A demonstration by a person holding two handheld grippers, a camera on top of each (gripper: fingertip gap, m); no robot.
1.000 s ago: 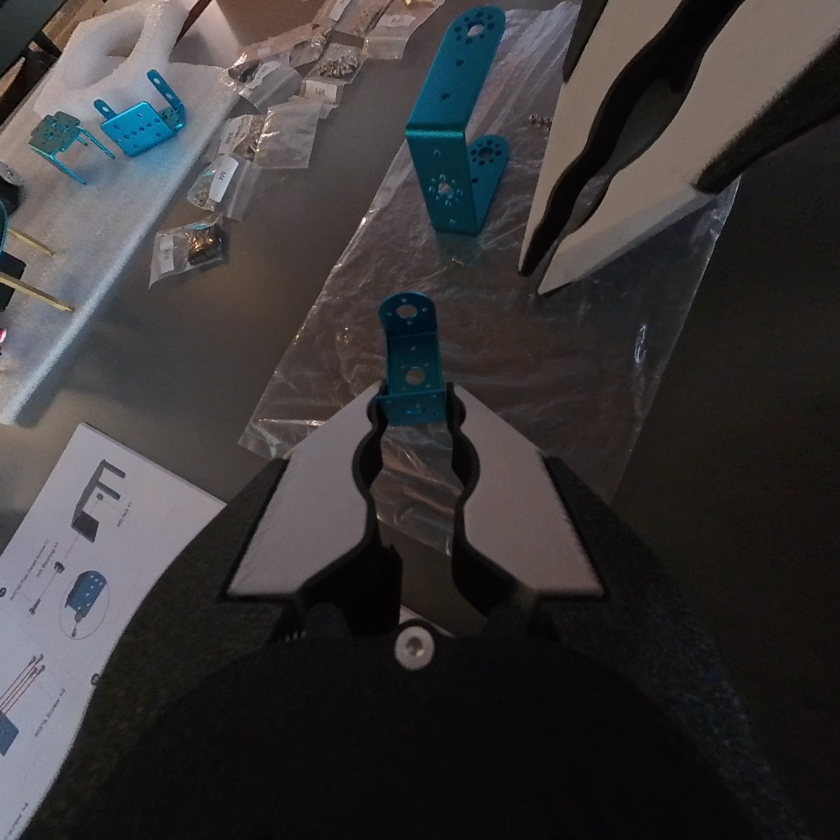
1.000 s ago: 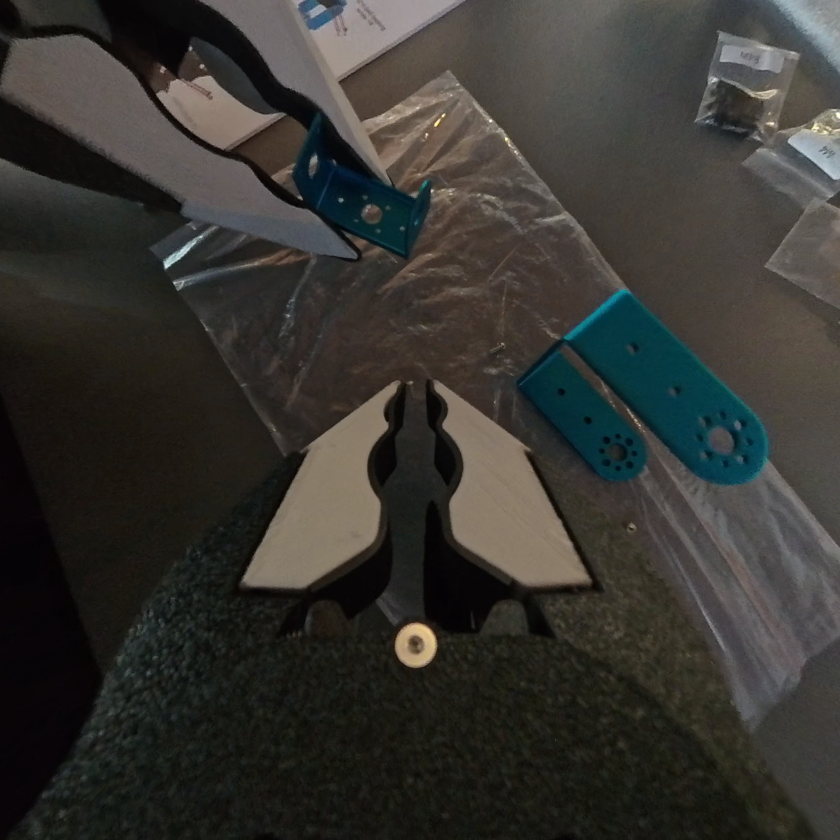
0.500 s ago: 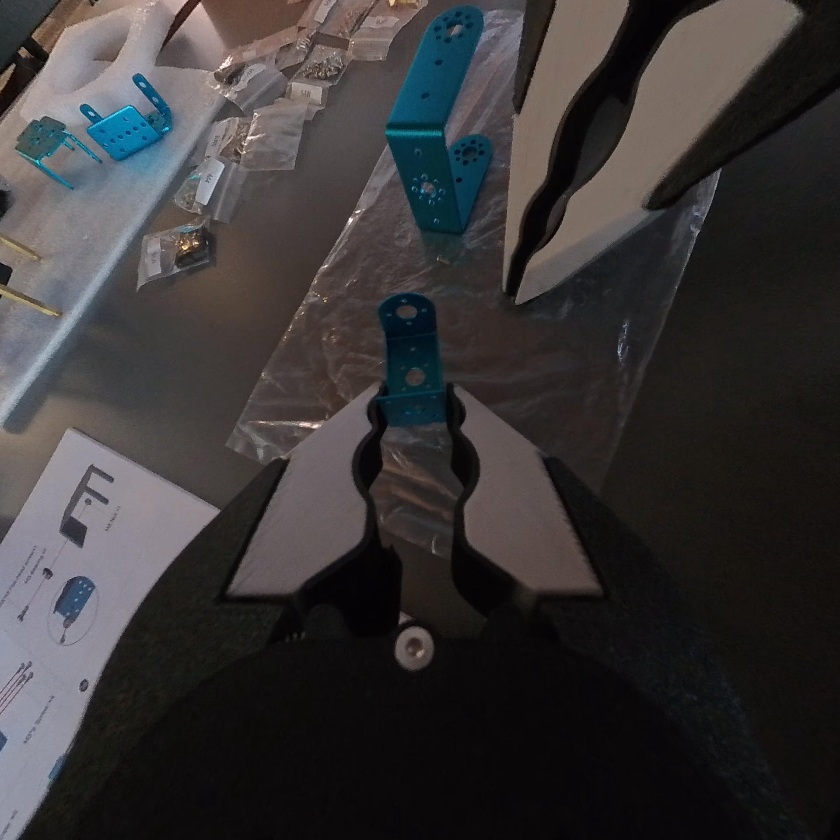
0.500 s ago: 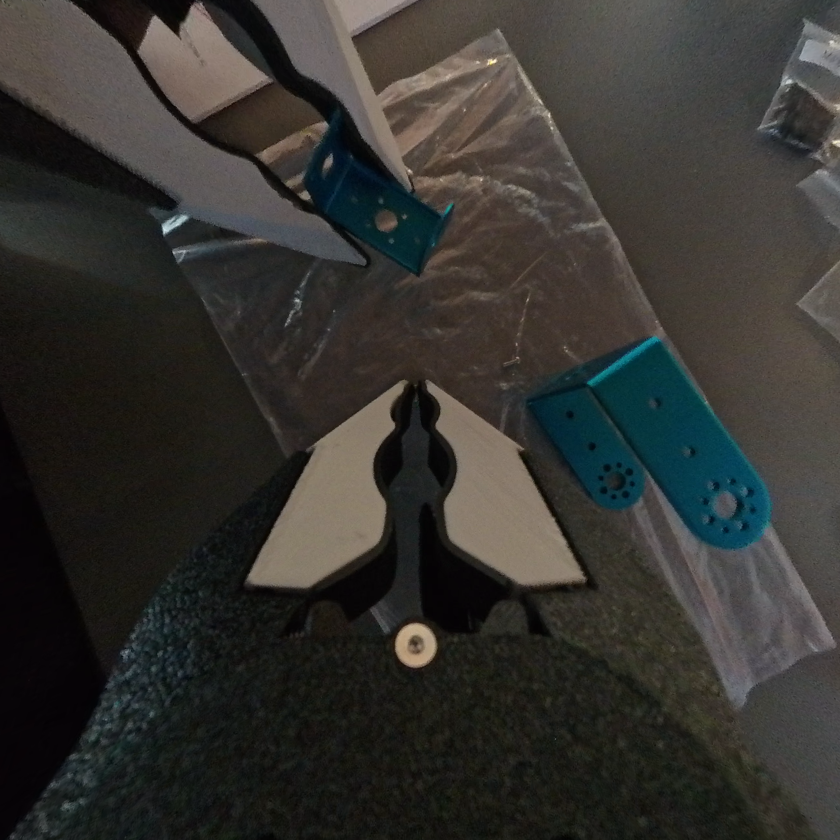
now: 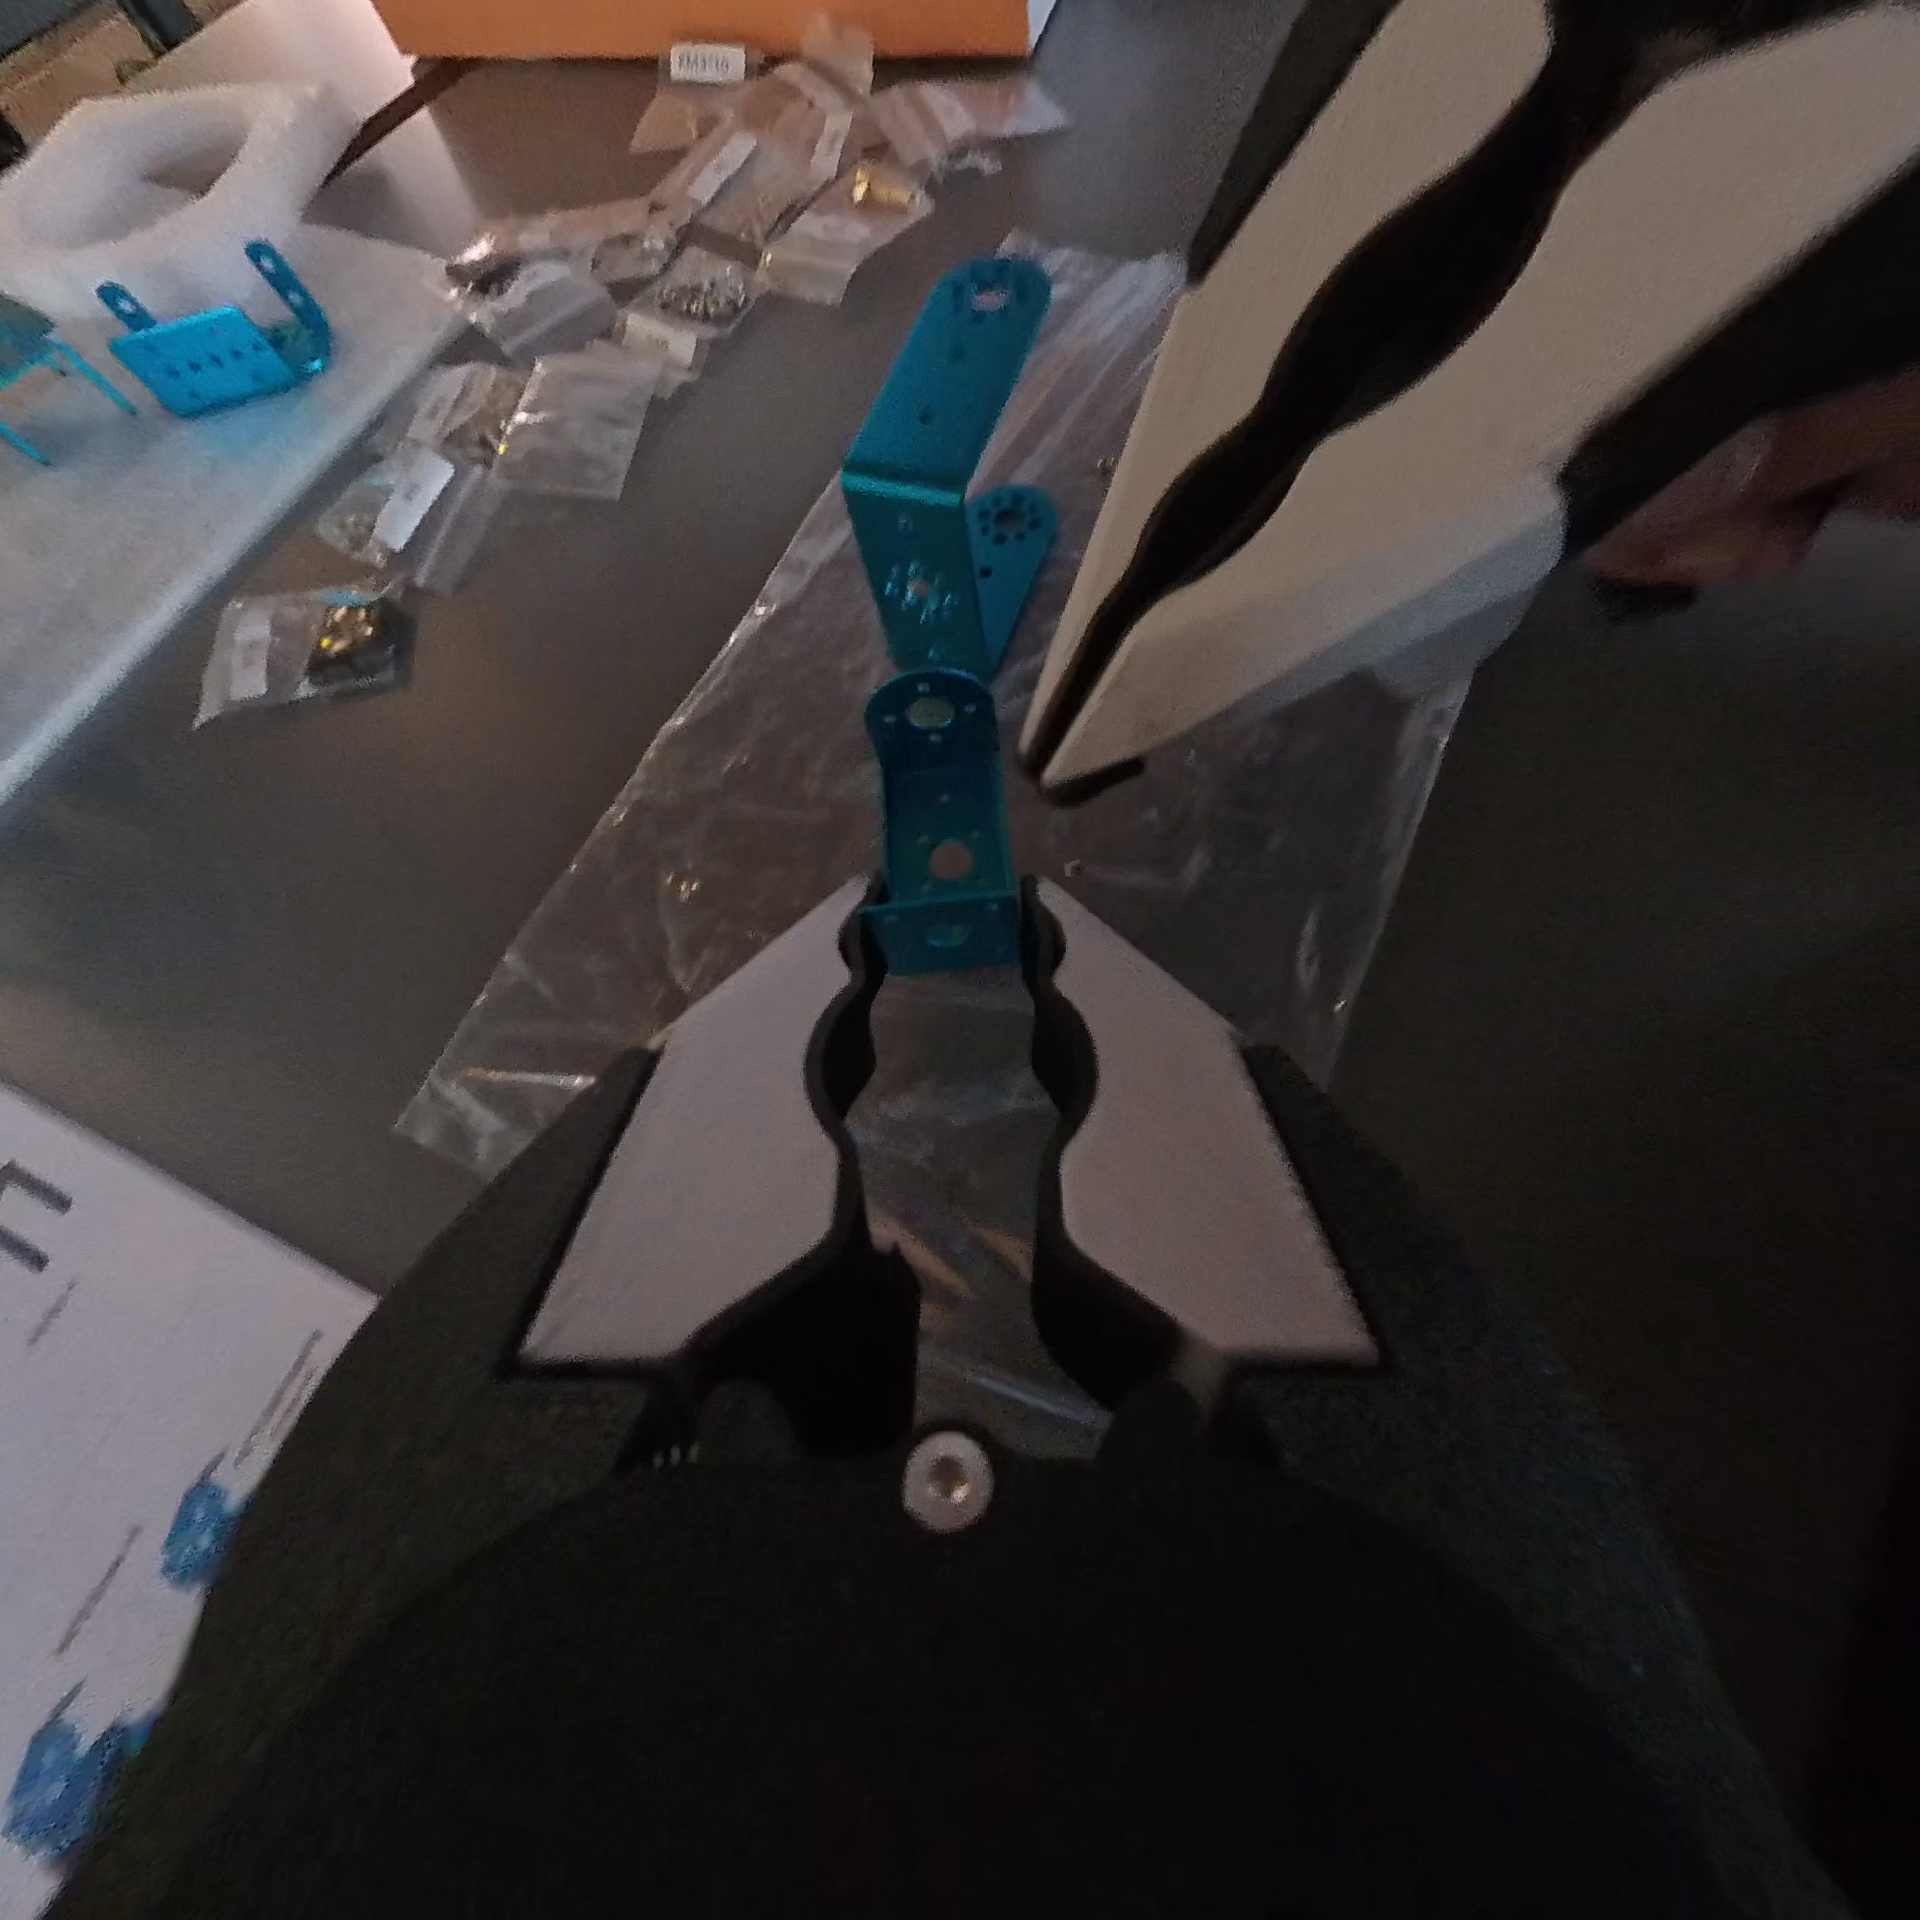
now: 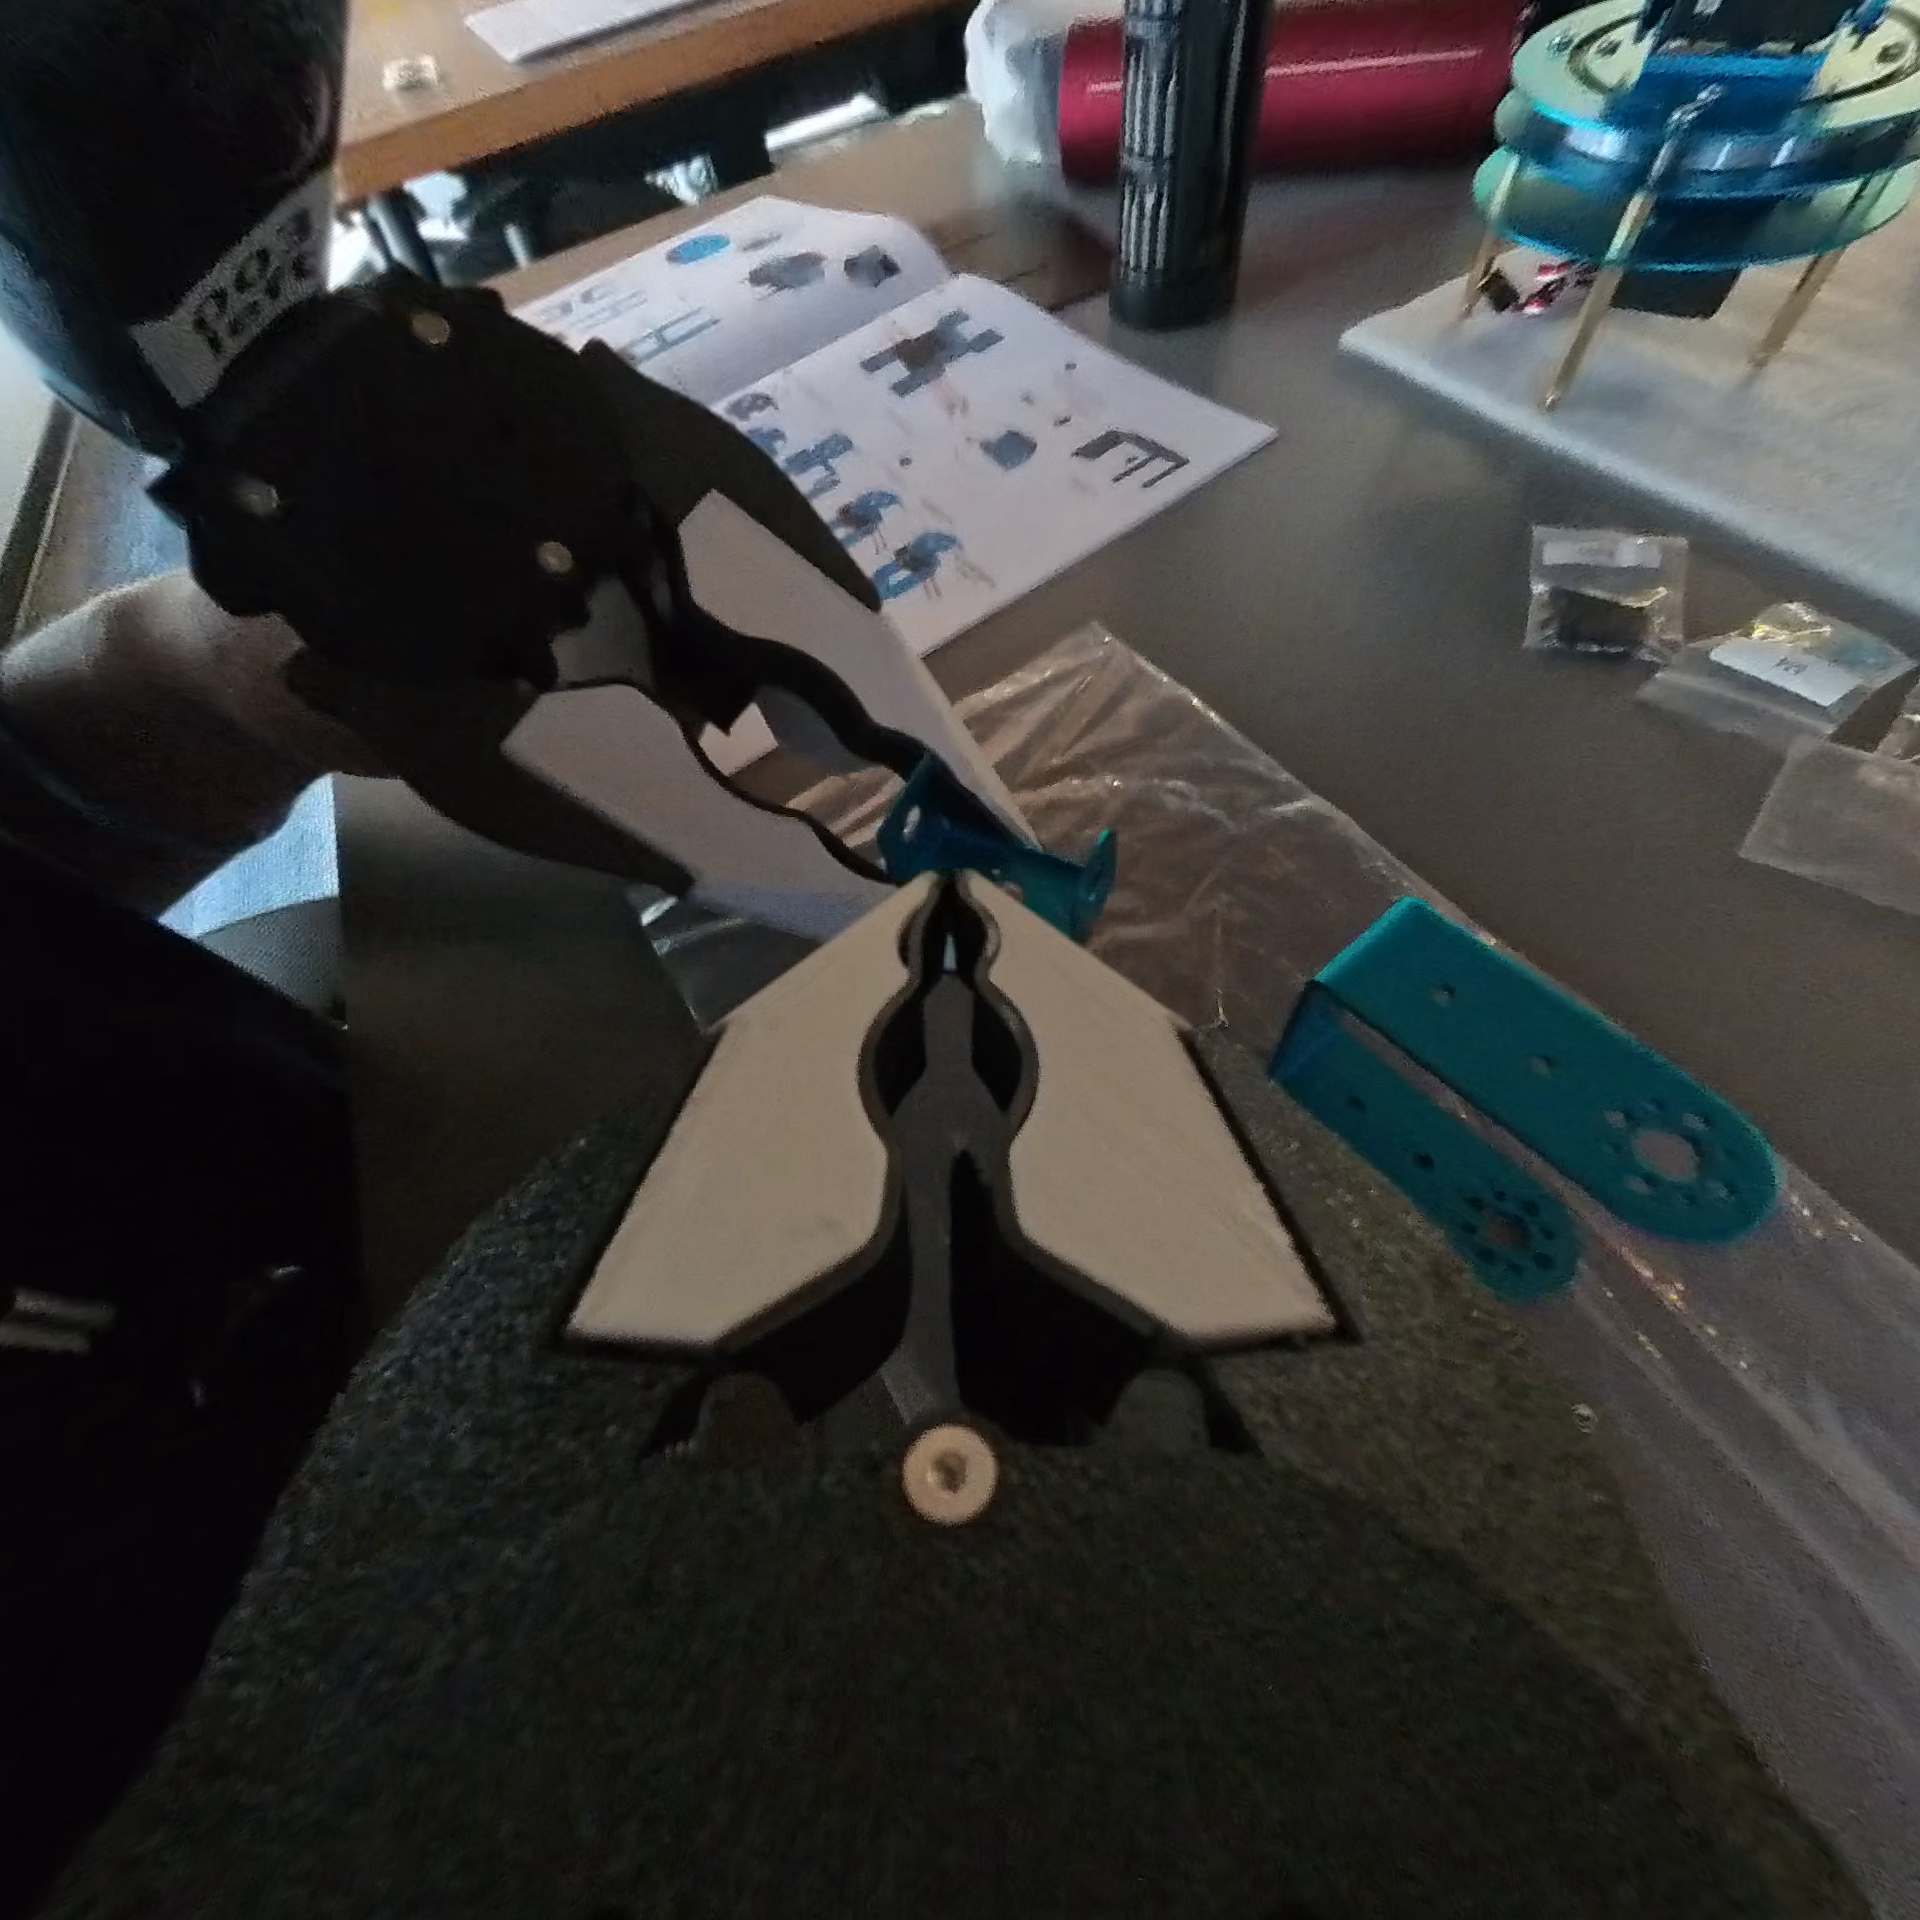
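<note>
My left gripper (image 5: 943, 909) is shut on a small blue U-shaped metal bracket (image 5: 940, 831) and holds it above a clear plastic sheet (image 5: 665, 894). The left gripper also shows in the right wrist view (image 6: 956, 842) with the small bracket (image 6: 997, 862) in it. My right gripper (image 6: 948, 885) is shut and empty, its tips right next to that bracket. It shows at the upper right of the left wrist view (image 5: 1081, 774). A larger blue bracket (image 5: 925, 520) stands on the sheet beyond; it is to the right in the right wrist view (image 6: 1507, 1081).
Several small bags of hardware (image 5: 582, 364) lie on the grey table. White foam (image 5: 135, 197) with another blue bracket (image 5: 208, 348) is at the far left. An instruction booklet (image 6: 935, 416), a dark bottle (image 6: 1184, 156) and a blue round assembly (image 6: 1704, 156) stand farther off. From either gripper's tips it is about 30 centimetres to the blue round assembly (image 6: 1704, 156).
The right gripper has swung in toward the left one, so its tips now sit beside the held small bracket. Both views have tilted up and show more of the table. The left grip is unchanged.
</note>
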